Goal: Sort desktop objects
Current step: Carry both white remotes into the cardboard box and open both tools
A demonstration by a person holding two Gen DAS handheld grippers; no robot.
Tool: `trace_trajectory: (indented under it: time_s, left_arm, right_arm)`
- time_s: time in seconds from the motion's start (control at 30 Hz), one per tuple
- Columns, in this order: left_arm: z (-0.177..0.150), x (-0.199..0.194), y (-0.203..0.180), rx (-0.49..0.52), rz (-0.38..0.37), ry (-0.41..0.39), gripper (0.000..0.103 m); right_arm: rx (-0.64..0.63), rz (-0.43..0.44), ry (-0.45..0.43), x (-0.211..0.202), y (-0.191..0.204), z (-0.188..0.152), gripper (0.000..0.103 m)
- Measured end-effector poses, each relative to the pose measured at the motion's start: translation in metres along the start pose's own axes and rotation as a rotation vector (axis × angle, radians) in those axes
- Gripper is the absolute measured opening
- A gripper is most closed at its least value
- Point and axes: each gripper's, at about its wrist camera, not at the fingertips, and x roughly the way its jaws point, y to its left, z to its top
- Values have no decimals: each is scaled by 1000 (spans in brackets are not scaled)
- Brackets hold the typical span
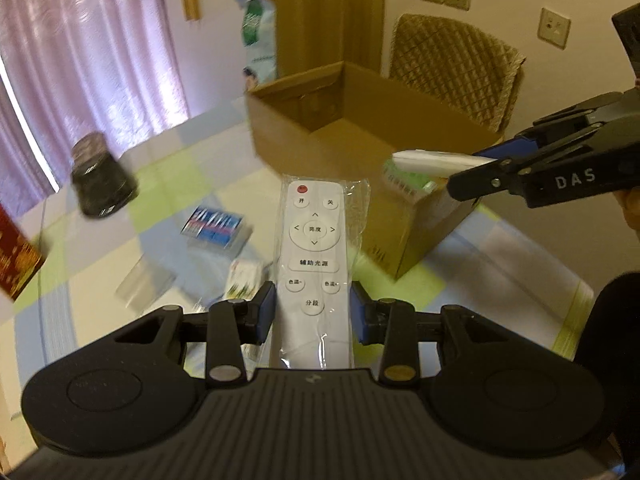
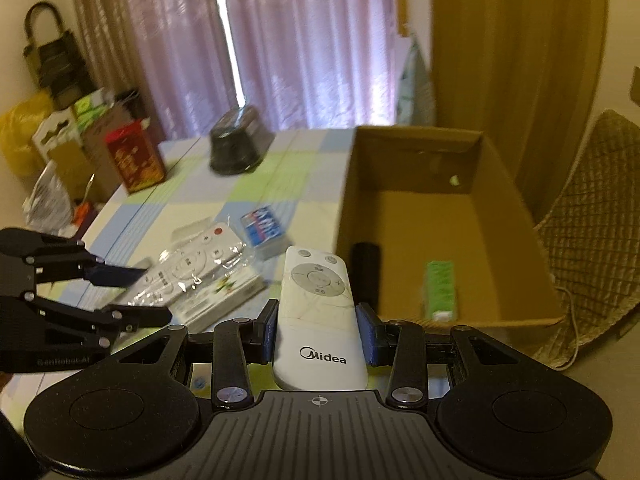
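Here, line by line:

Left gripper [image 1: 313, 312]: its blue pads are pressed against both long sides of a wrapped white remote [image 1: 314, 268], pinching it near the lower buttons and holding it lifted, pointing toward the box.

Wrapped white remote: sealed in clear plastic film, red button at the far end, Chinese labels on the keys; in the right wrist view it hangs above the clutter on the table, not lying on it.

Right gripper [image 2: 317, 330]: pads clamped on both sides of a white Midea remote [image 2: 318, 320], logo end toward the camera, round dial end forward.

White Midea remote: held in the air beside the near left corner of the cardboard box [image 2: 516, 200], outside it.

Cardboard box: open-topped, standing on the table [image 2: 280, 168]; inside lie a black oblong object [image 2: 366, 276] against the left wall and a green pack [image 2: 440, 290] on the floor.

Table: checked cloth in green, blue and cream under a glass sheet.

Loose items: a blue card pack [image 2: 264, 226] and a flat white-and-green packet [image 2: 218, 300] near the box; a dark jar [image 2: 236, 140] farther back, blurred, so its contents cannot be told; a red carton [image 2: 134, 156] toward the left edge.

Chair [image 1: 456, 68]: quilted tan cover, behind the box.
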Motion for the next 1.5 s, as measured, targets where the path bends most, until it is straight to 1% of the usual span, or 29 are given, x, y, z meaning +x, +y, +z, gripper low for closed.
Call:
trace_trajectory:
  time_s: [0.17,0.33,0.4,0.53,0.73,0.93,1.0,1.03,1.07,1.1,1.33,1.5]
  left_arm:
    - [32,17,-17,25,-27,-25,33]
    - [71,41,-32,58,-48,-44,33]
    - [84,53,-37,75,-56,-45,33]
    - [108,80,-49,101,-74,-34,33]
    - [127,117,-59,105,-102,-7,33]
    - [133,155,-65,72,-110,41,34]
    - [133,165,-64,42,-117,51,37]
    - [132,168,-62,27,-120,45,43]
    - [132,168,-60,14,-120,36,64]
    - [131,168,-58,4,-118,27,69]
    - [120,144,-32,-30,-73,-6,68]
    - [110,125,-21,-49,-54,-11,68]
  right_arm:
    - [27,-34,-42,-5,-31,16,39]
    - [75,-95,-68,1,-68,26,39]
    - [116,-107,-61,8,-84,27,39]
    - [148,-137,-45,21,-106,25,39]
    - [174,-147,-24,38,-125,25,39]
    - [202,-158,8,60,-138,21,39]
    - [204,-162,13,64,-140,20,39]
    - [204,-164,15,66,-141,19,39]
    - [204,-165,17,67,-143,18,39]
    - [204,-167,19,69,-144,18,39]
    - [187,-178,32,79,-146,16,39]
    - [165,-188,22,86,-141,19,40]
